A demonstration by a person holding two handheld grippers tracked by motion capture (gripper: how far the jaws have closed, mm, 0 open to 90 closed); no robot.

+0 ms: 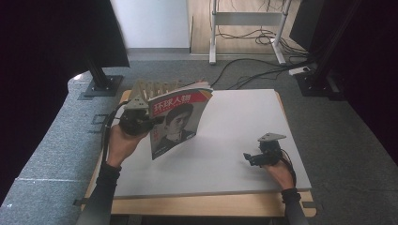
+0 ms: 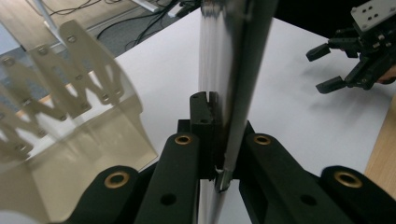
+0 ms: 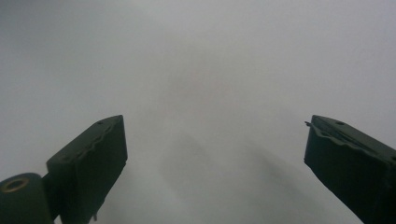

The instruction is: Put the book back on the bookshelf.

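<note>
A white board [image 1: 244,140] lies on a wooden table [image 1: 211,206], w/ grey carpet [image 1: 42,154] round it. Farther back: a pale wall panel [image 1: 152,23], a white metal stand [image 1: 246,28] on a wood floor, and loose cables [image 1: 253,70] across the carpet. Dark post bases sit at both far corners — one at left [image 1: 101,84], one at right [image 1: 317,82].

A clear acrylic file rack [image 1: 150,91], w/ zigzag dividers, stands at the board's far-left corner; whether anything sits in its slots can't be told. In the left gripper view the rack [image 2: 70,121] shows just beside the jaws, to their left.

The left gripper [image 1: 157,123] is clamped on a magazine [image 1: 176,122] — red title band, portrait cover — held upright off the board, in front of the rack. In the left gripper view the magazine [image 2: 233,70] runs edge-on between the closed jaws, pinched near its lower edge.

The right gripper [image 1: 249,158] rests low over the board near the front-right, well apart from the magazine, jaws spread w/ nothing between them. Right gripper view: the right gripper [image 3: 215,154] w/ wide-apart jaws over plain white board [image 3: 210,70]. It also shows far off in the left gripper view [image 2: 327,67], jaws parted.
</note>
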